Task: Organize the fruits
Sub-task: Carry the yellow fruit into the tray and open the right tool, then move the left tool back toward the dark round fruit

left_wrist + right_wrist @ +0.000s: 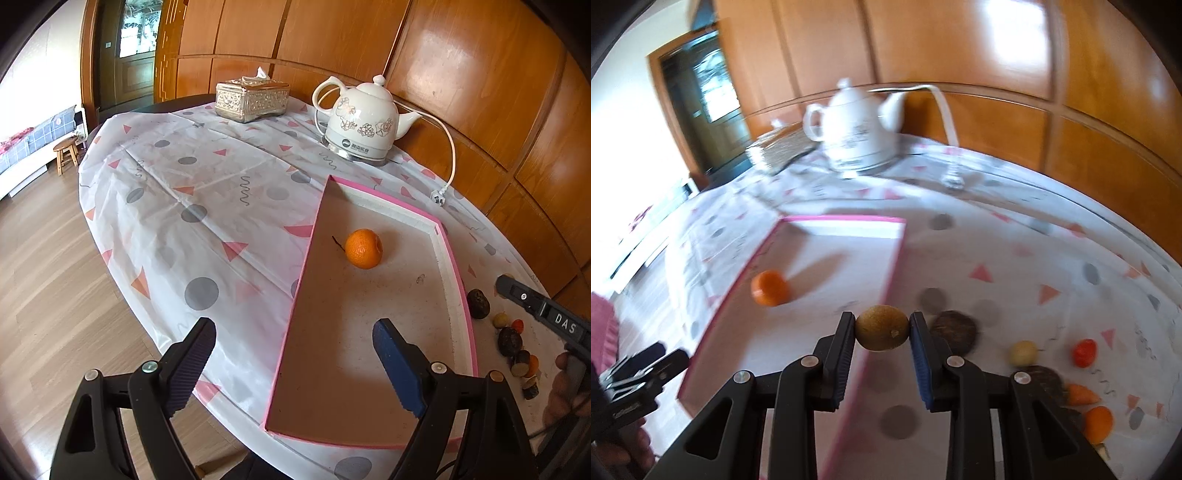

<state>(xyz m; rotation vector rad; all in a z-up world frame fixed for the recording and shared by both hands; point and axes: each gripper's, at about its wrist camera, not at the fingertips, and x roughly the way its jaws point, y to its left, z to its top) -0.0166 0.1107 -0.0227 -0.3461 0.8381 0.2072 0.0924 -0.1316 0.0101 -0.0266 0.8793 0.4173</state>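
now brown fruit (pixel 882 329) pinched in right tool (pixel 882 331), above tray rim (pixel 882 302)

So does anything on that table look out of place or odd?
Only the white ceramic electric kettle: its white cord trails loose over the patterned tablecloth, plug unconnected. Nothing looks spilled or broken; the loose fruits beside the pink-edged tray simply await sorting.

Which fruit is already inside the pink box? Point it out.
The orange mandarin, alone on the floor of the pink box. The brown fruit sits clamped in the right gripper; the other fruits lie on the tablecloth.
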